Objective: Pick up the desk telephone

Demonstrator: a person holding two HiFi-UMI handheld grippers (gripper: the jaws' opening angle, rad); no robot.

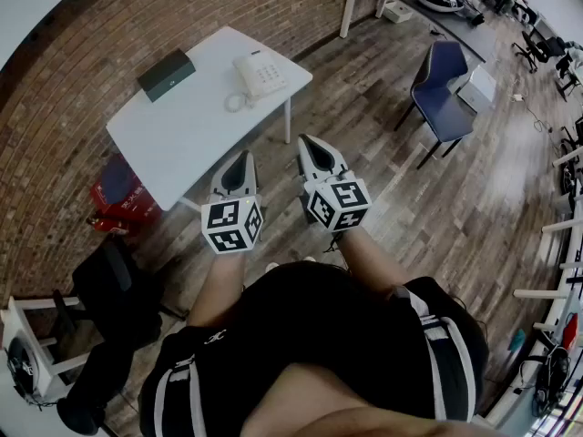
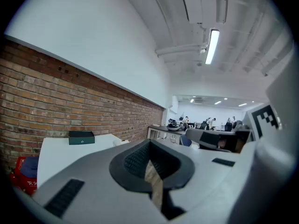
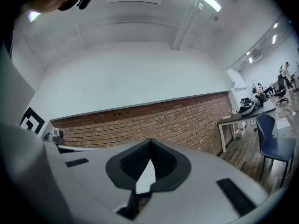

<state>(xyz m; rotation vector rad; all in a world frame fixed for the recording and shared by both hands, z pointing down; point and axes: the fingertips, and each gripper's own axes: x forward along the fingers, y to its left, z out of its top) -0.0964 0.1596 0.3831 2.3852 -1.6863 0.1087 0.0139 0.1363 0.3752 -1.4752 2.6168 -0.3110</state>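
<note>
A white desk telephone [image 1: 259,76] with a coiled cord sits near the right end of a white table [image 1: 182,130] against the brick wall. My left gripper [image 1: 240,158] and right gripper [image 1: 310,146] hang side by side in the air, short of the table's near edge, both shut and empty. In the left gripper view the left gripper [image 2: 148,149] points toward the table top [image 2: 53,149] from the side, with the phone hidden behind the jaws. The right gripper [image 3: 149,147] faces the brick wall, jaws together.
A dark green box [image 1: 166,74] lies on the table's far left part, also seen as the box [image 2: 81,137]. Red items [image 1: 118,198] sit under the table. A blue chair [image 1: 442,85] stands to the right, and a black chair [image 1: 109,289] at the left.
</note>
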